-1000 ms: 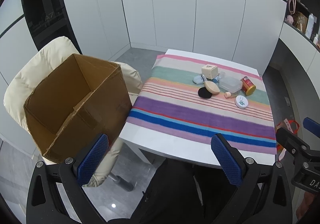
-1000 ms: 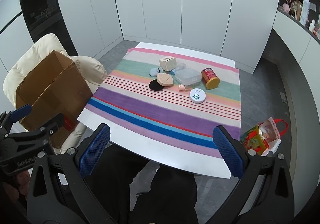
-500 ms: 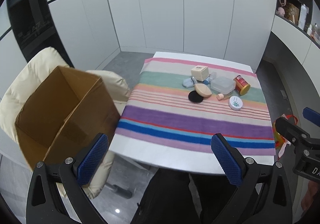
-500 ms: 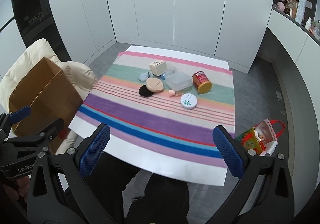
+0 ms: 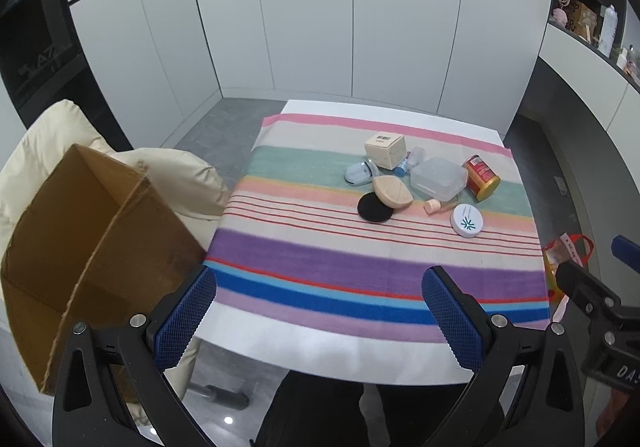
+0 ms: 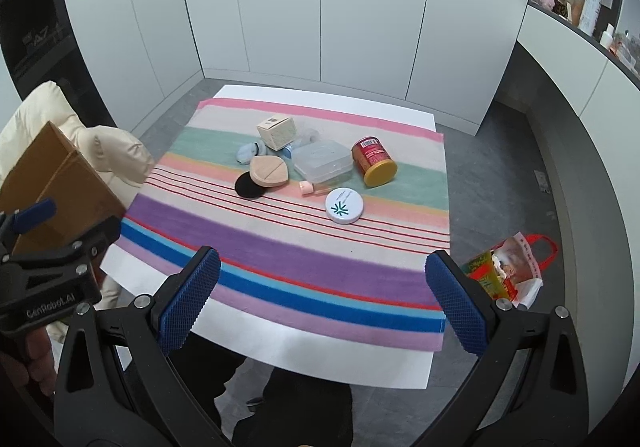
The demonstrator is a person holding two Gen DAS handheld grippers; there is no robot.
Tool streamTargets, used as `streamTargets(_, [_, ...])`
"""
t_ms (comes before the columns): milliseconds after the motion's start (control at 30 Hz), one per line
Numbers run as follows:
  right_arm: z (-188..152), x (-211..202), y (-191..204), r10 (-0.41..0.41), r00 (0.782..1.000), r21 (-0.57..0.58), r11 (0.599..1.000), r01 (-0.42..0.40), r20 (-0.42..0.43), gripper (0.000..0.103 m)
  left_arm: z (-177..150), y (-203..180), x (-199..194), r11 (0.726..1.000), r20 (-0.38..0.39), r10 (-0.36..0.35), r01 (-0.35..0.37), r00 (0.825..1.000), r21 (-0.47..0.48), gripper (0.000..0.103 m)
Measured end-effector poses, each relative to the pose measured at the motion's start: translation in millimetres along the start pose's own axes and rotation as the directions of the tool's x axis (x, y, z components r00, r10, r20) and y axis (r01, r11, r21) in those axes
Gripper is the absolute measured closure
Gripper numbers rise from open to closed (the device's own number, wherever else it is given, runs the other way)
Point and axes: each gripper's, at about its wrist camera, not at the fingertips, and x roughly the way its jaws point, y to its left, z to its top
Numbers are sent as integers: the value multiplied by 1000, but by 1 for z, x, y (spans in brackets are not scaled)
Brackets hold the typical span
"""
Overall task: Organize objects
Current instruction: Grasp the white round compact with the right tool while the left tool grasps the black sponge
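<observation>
Clustered mid-cloth toward the far side of the desk (image 5: 360, 357): beige carton (image 5: 385, 149), tan teardrop puff (image 5: 392, 191) overlapping a black round pad (image 5: 373, 208), clear lidded tub (image 5: 439, 178), red tin (image 5: 481, 177) on its side, white round compact (image 5: 466, 221) nearest. All on a striped cloth (image 5: 360, 267). Open cardboard box (image 5: 80, 247) off the desk's left edge, against a cream chair (image 5: 176, 175). Left claw (image 5: 319, 319) spread wide, empty, hovering short of the near edge. Right claw (image 6: 322, 303) likewise parted, gripping nothing.
</observation>
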Motion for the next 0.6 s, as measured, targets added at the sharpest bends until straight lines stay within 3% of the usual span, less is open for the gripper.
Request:
streamTargets(133, [3,9,-1,-1,1000,3,1000,1,-3,0,4,-3,13,1000,-6,-15,15,1000,1,0])
streamTargets(267, [3,22,-7,-69,998,-3,998,69,-4,0,6,-3,29,1000,-23,-9,9,1000,-4,0])
streamTargets(600, [-2,91,-30,-41,994,20,999,43,-105,0,8,-8,85,1000,-113,-19,19,993,-3,2])
